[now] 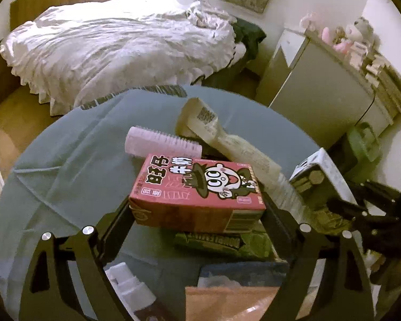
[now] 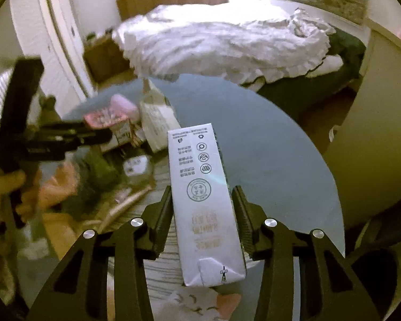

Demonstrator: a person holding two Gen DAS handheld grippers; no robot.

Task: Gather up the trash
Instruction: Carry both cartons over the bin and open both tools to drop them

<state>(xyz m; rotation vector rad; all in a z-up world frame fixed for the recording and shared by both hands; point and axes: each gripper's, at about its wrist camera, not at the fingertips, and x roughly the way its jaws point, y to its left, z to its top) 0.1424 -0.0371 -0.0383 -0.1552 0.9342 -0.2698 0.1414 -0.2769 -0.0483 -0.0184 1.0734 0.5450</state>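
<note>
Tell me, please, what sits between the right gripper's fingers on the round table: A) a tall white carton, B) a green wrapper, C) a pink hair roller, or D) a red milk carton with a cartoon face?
A: in the right wrist view a tall white carton lies between the right gripper fingers.

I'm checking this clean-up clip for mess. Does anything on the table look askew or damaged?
Yes. The red carton sits tilted on top of a green packet rather than flat on the table. Behind it a pale carton lies on its side, looking crushed. No spill shows.
</note>
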